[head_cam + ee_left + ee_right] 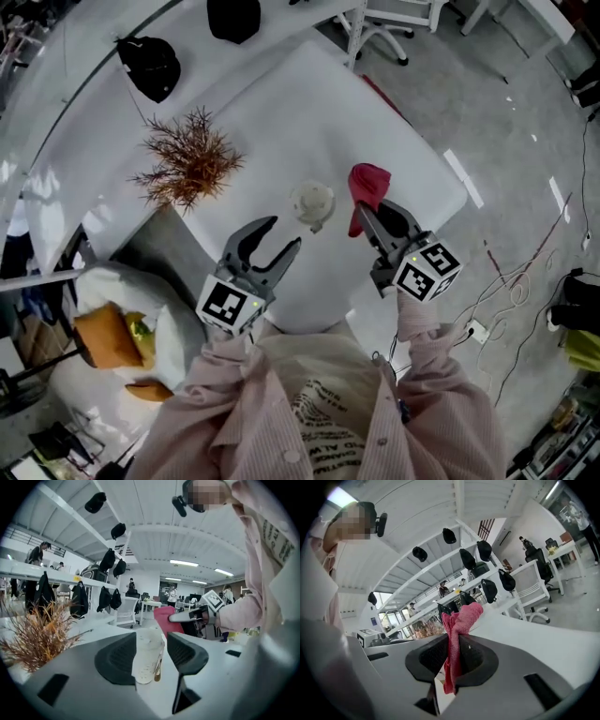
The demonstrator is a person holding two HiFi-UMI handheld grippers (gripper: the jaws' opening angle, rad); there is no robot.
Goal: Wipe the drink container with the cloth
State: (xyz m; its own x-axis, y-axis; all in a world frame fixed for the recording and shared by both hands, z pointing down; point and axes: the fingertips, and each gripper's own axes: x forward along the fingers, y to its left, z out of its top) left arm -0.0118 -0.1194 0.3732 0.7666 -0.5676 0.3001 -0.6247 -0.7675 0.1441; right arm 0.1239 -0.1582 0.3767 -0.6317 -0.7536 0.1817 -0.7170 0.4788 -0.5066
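White table (pixel 281 122) stood on a grey office floor (pixel 506 112) and carried a dried plant (pixel 187 159). The drink container (pixel 312 202) stood upright on the table, its contents hard to make out. The left tool (pixel 285 232) hung just short of it, jaws apart and not touching. The right tool (pixel 375 214) was clamped on the red cloth (pixel 367 183), whose lower end the jaws partly hid.

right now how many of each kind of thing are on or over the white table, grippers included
clear plastic lidded drink cup: 1
red cloth: 1
dried brown plant: 1
grey grippers, left gripper and right gripper: 2
total: 5
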